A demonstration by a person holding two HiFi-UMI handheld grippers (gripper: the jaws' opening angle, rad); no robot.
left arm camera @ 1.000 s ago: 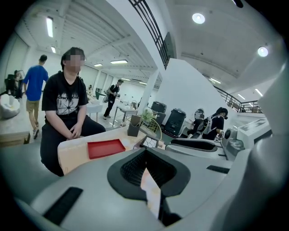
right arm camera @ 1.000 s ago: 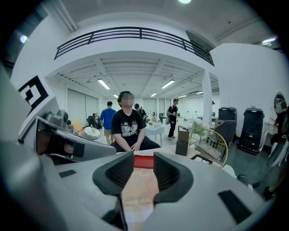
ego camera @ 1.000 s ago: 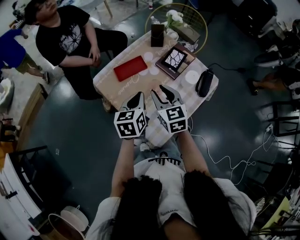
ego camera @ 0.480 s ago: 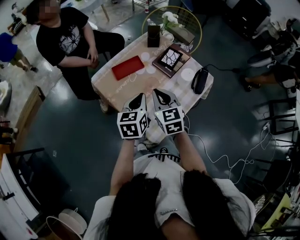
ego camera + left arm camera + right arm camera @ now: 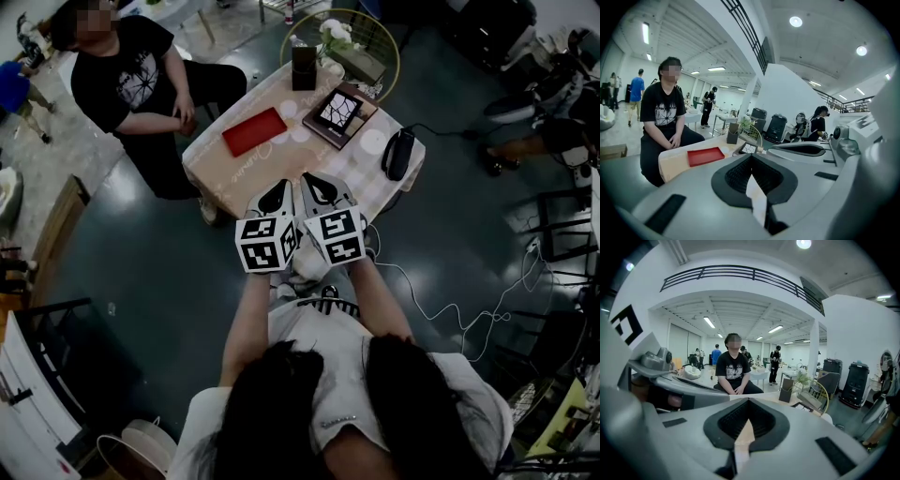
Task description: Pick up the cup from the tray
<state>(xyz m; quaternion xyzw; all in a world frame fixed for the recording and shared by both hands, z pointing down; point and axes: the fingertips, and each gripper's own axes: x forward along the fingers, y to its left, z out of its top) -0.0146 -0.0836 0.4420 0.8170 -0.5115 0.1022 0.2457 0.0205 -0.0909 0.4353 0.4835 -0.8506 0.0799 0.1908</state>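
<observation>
Head view: the left gripper (image 5: 278, 197) and right gripper (image 5: 320, 187) are held side by side over the near edge of the counter (image 5: 225, 172). A red tray (image 5: 254, 132) is seen farther on. A small white round, perhaps the cup (image 5: 300, 134), lies on the counter just beside the tray, not on it. A seated person (image 5: 131, 80) is noted at the counter's left.

Left gripper view: fingers are pressed together, nothing pinched.

Right gripper view: fingers are pressed together, nothing pinched.
</observation>
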